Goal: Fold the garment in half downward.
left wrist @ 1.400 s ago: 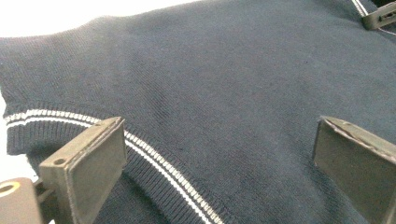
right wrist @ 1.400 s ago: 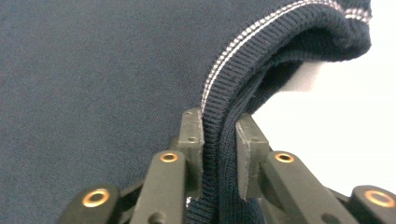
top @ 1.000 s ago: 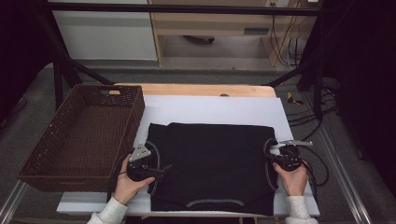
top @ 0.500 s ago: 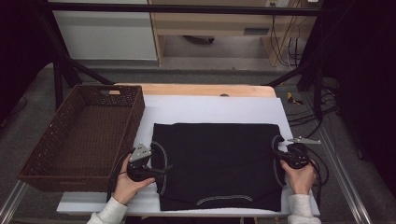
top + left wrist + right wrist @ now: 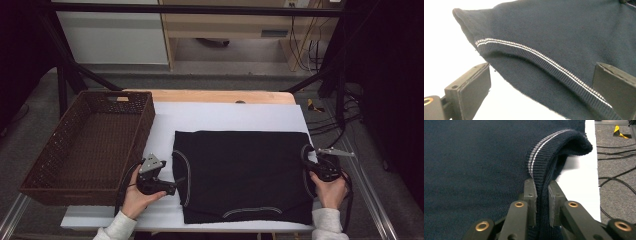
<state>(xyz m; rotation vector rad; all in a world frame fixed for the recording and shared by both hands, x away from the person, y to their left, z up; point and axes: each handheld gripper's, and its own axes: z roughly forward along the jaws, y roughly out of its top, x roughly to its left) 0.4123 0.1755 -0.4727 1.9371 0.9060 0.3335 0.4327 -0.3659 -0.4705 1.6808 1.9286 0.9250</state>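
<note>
Since a second ago the right gripper [image 5: 541, 195] has drawn the black garment [image 5: 240, 175] rightward, jaws clamped on its striped cuff [image 5: 541, 152]. Left gripper [image 5: 170, 189], jaws wide apart, sits at the other sleeve edge. Garment lies flat on the white sheet [image 5: 225, 117], beside the wicker basket [image 5: 65, 185].

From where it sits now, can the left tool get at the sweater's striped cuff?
Probably yes. The left tool stands open with the striped cuff of the sweater already lying between its jaws on the white sheet; nothing blocks it.
</note>
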